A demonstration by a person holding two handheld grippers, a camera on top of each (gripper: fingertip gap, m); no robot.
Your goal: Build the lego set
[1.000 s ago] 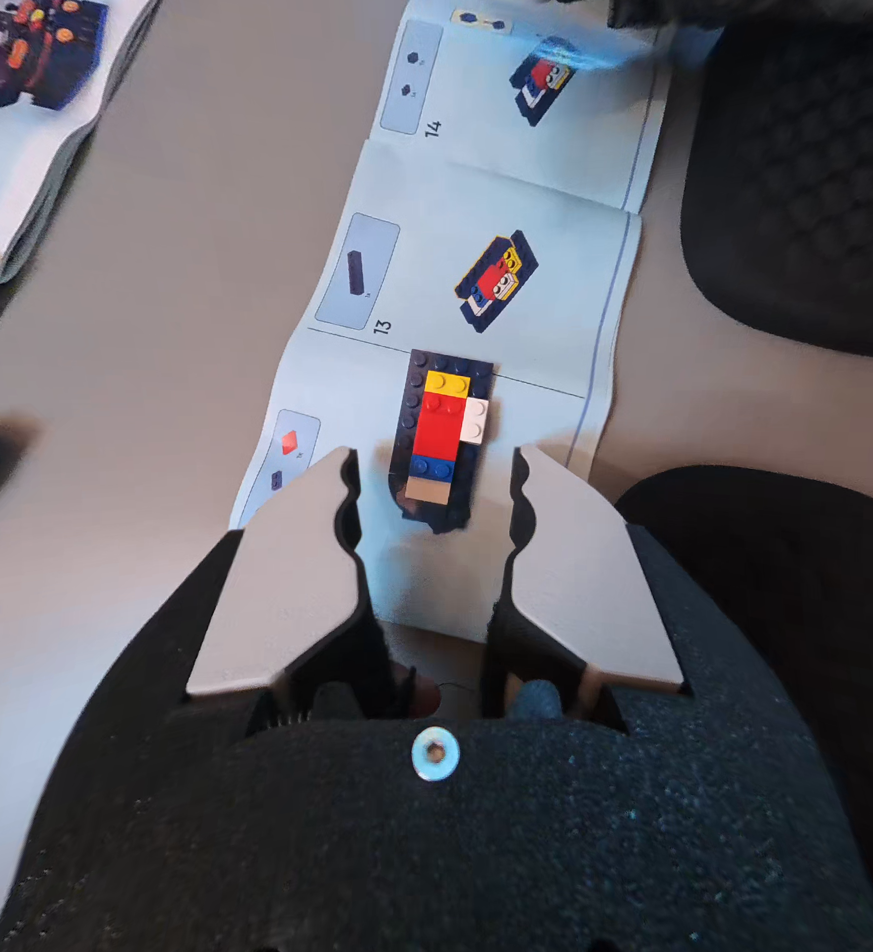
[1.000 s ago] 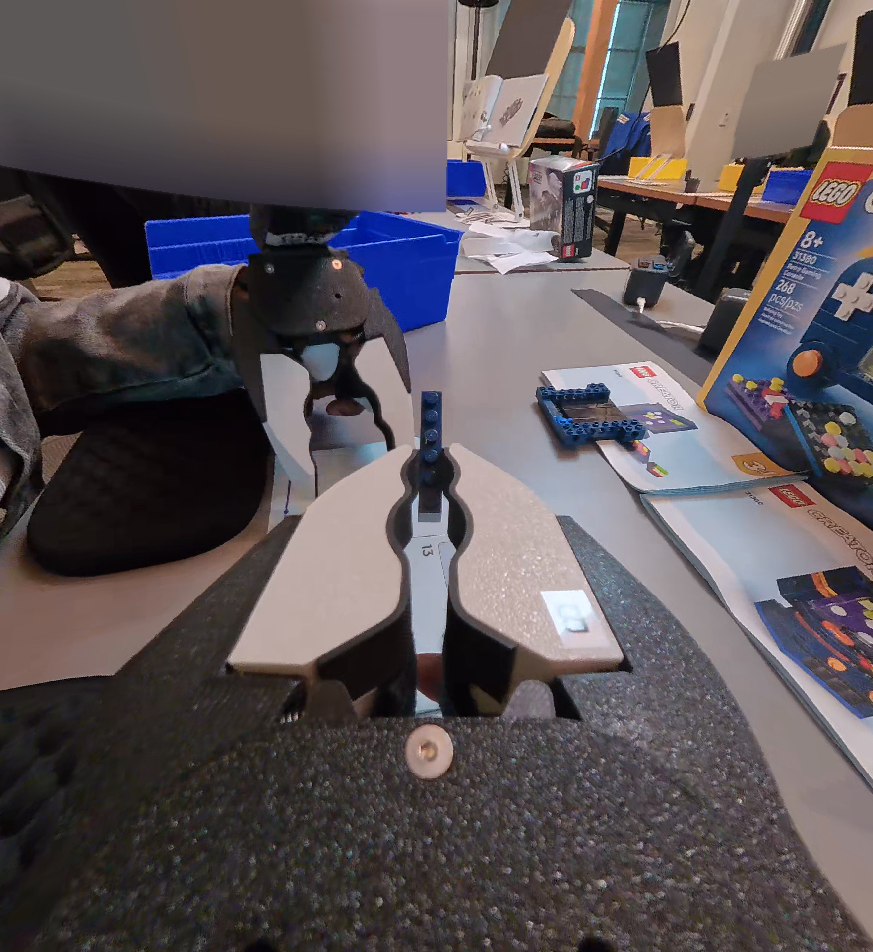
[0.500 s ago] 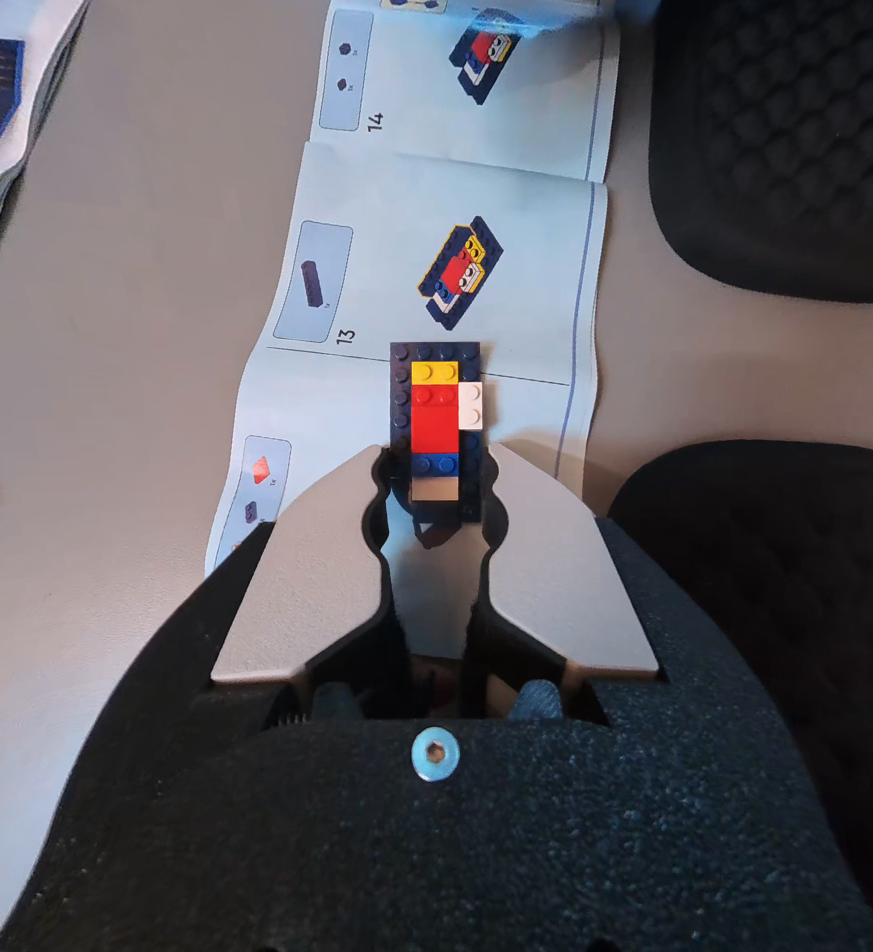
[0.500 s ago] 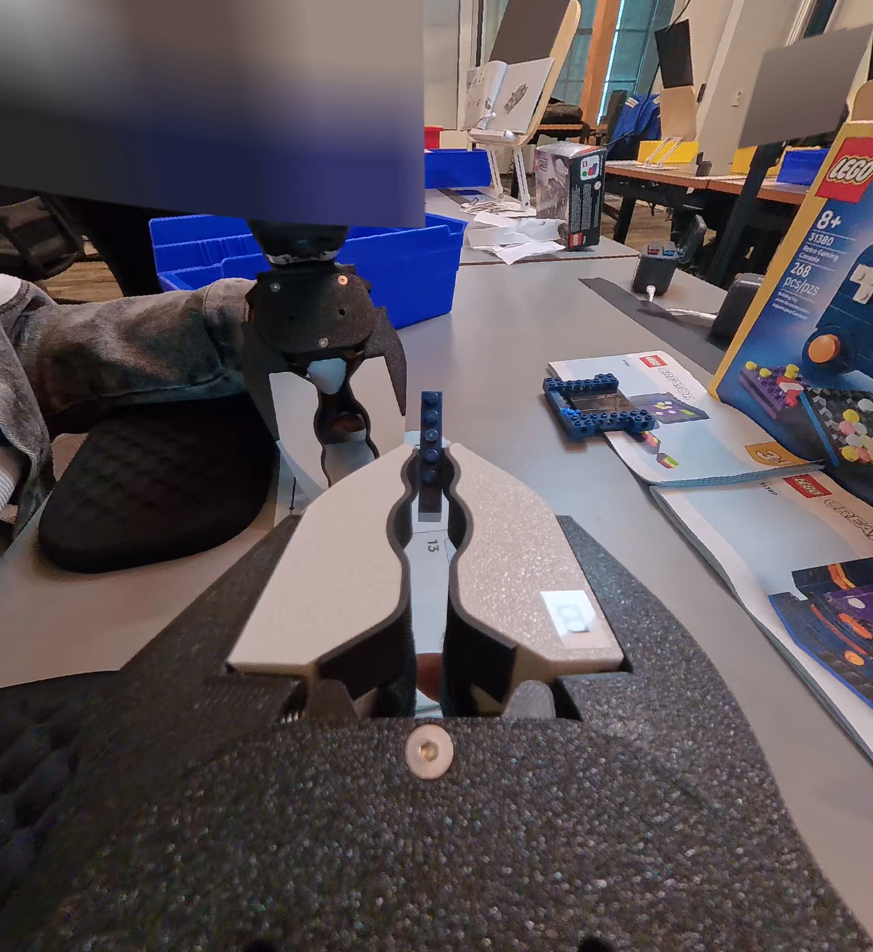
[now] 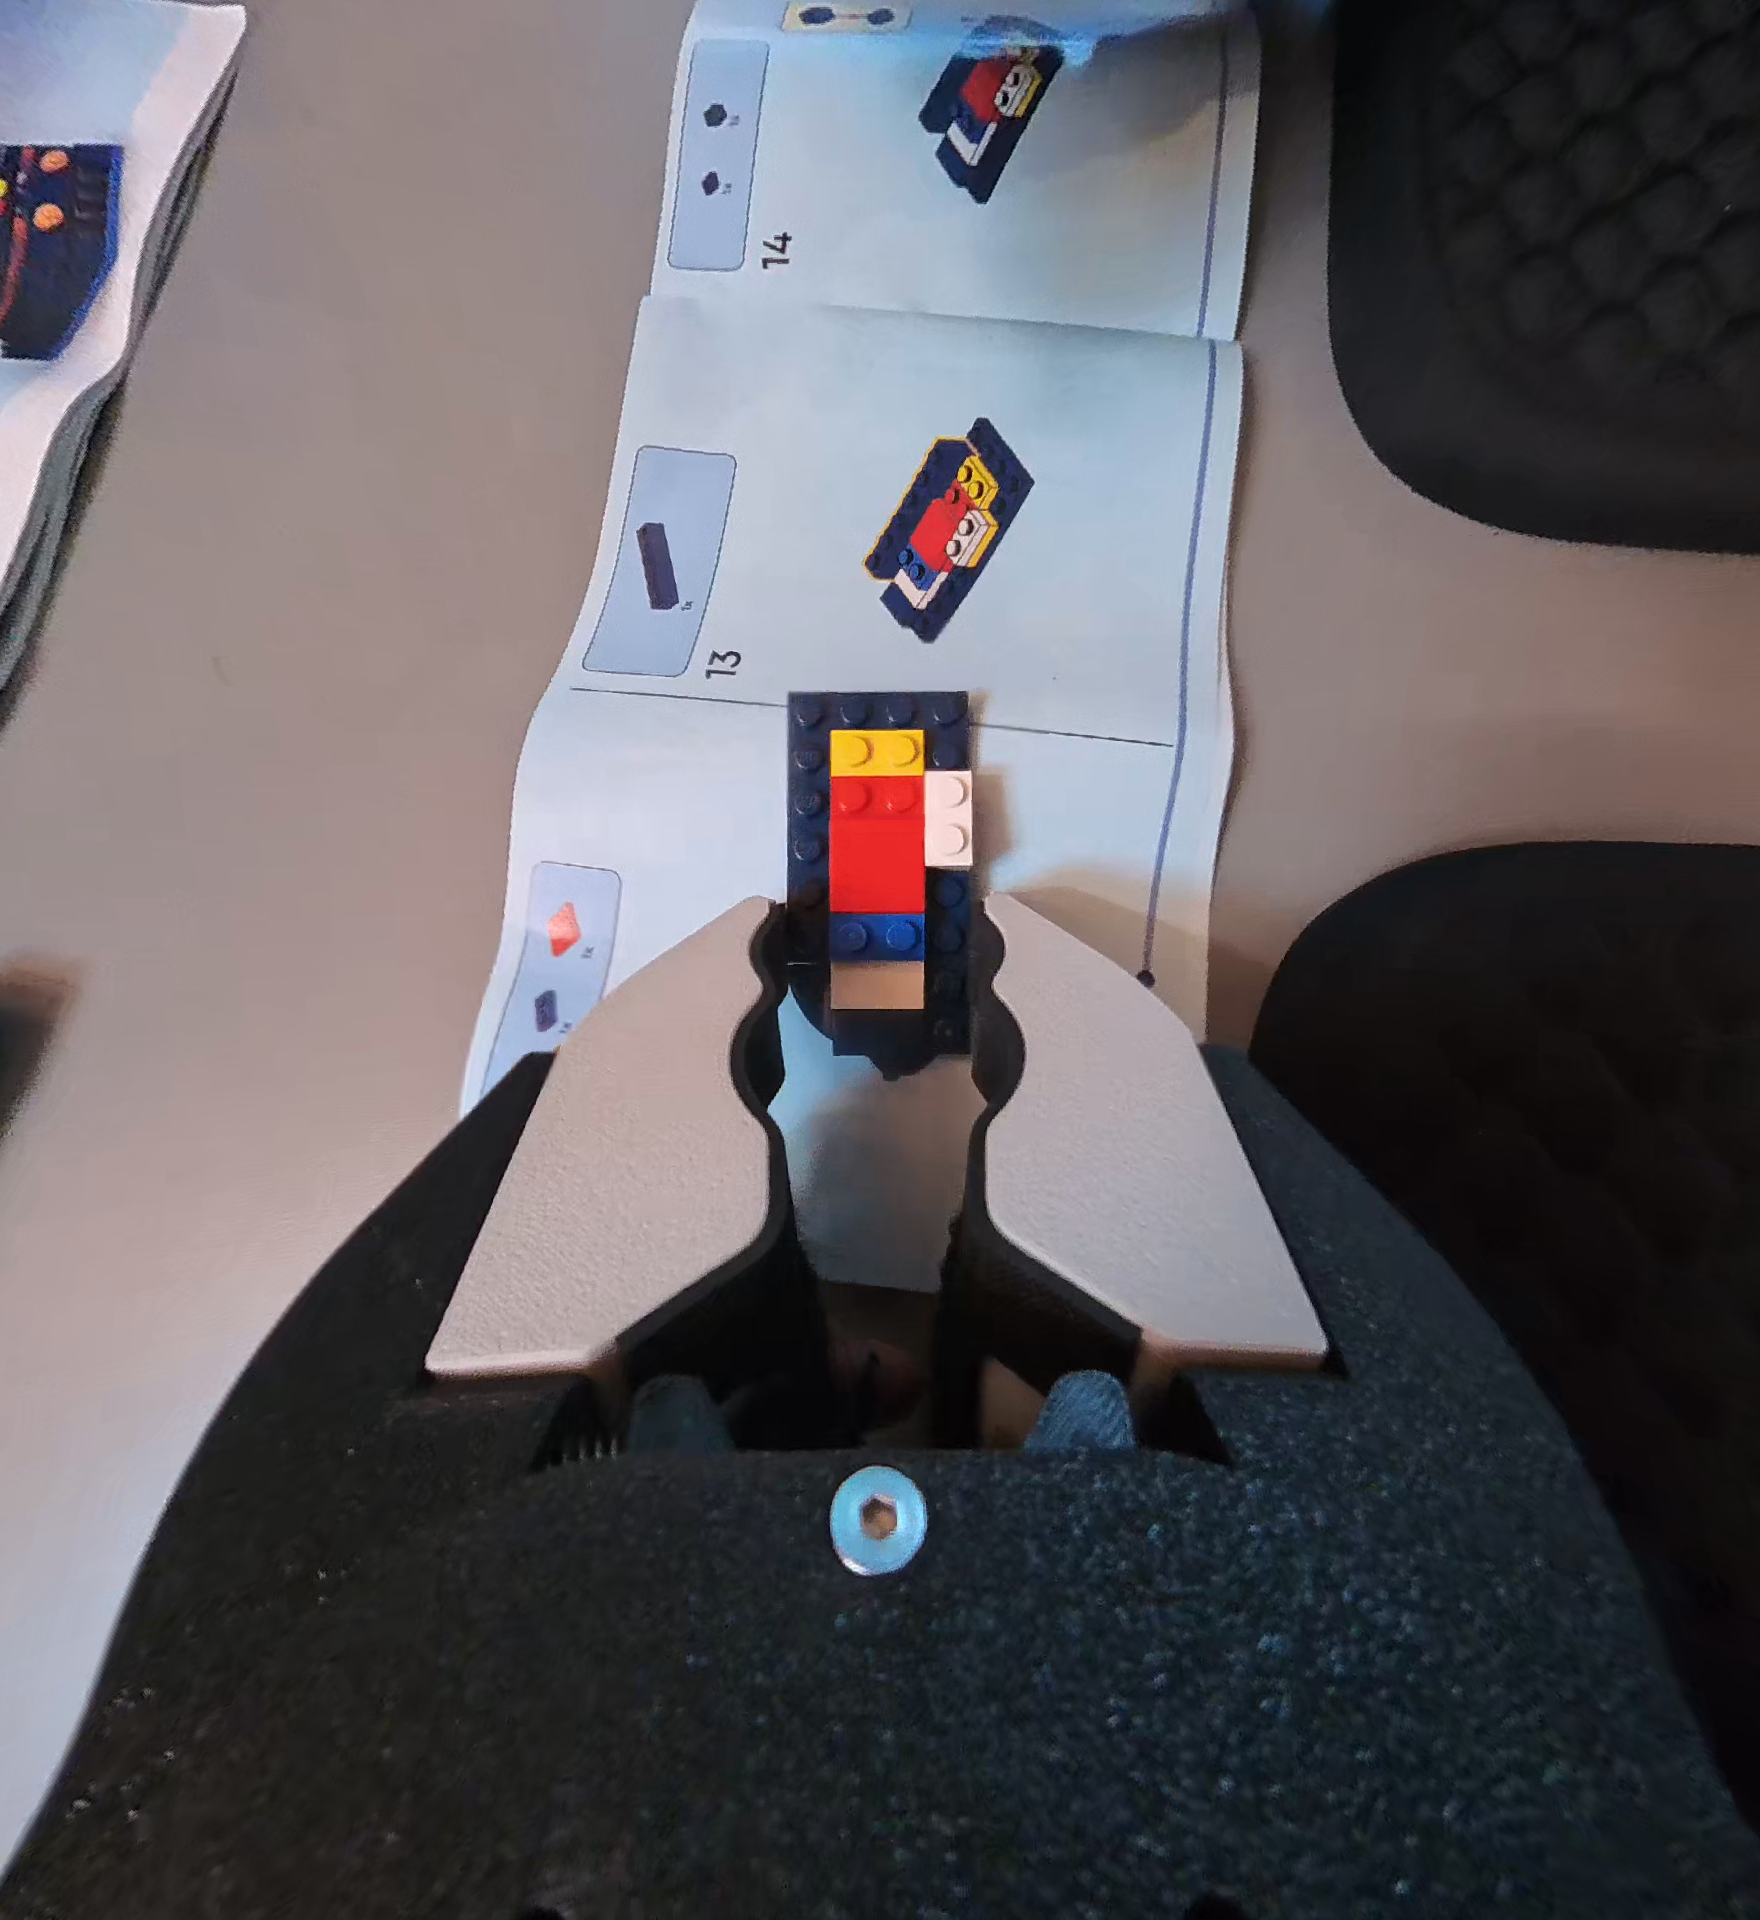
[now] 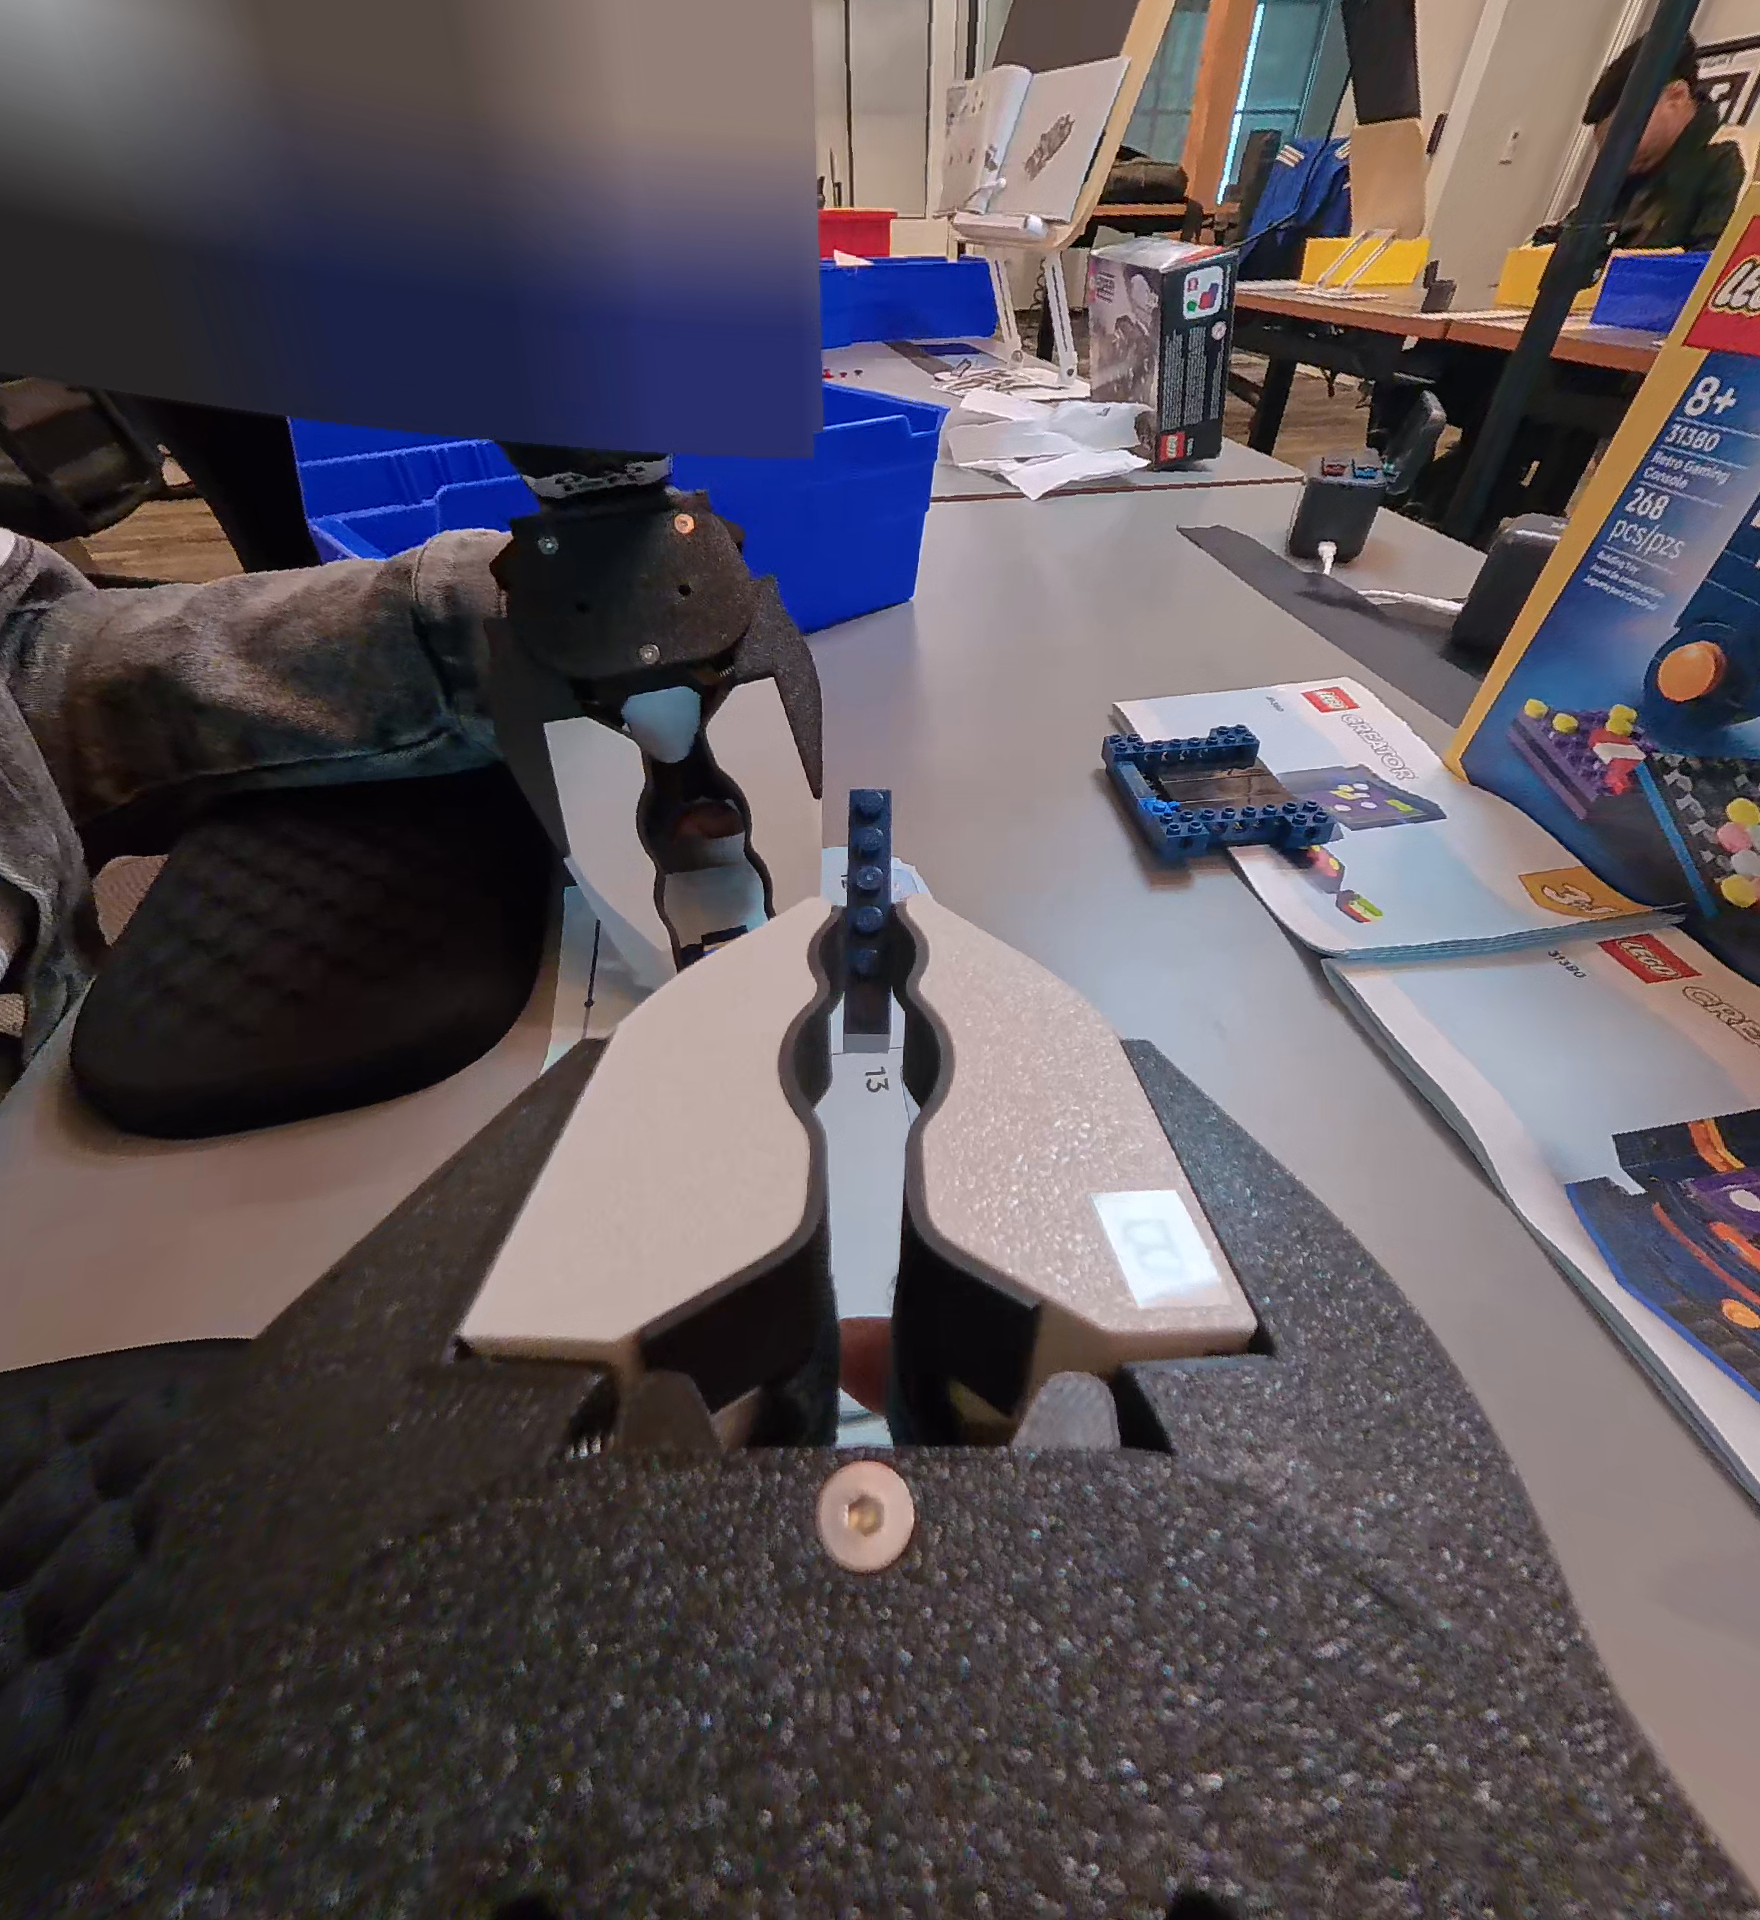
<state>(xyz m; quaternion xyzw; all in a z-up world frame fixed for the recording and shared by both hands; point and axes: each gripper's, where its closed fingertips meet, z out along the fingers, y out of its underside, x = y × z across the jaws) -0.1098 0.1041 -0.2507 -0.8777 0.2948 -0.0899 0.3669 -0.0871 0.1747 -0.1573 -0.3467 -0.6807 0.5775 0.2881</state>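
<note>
The left gripper (image 5: 878, 940) squeezes the near end of the brick plate (image 5: 878, 831), mid-frame on the booklet (image 5: 917, 499). The right gripper (image 6: 869, 935) pinches one long blue brick (image 6: 870, 883). A hard push might pop the plate loose. I count one plate, one long brick, two grippers.
</note>
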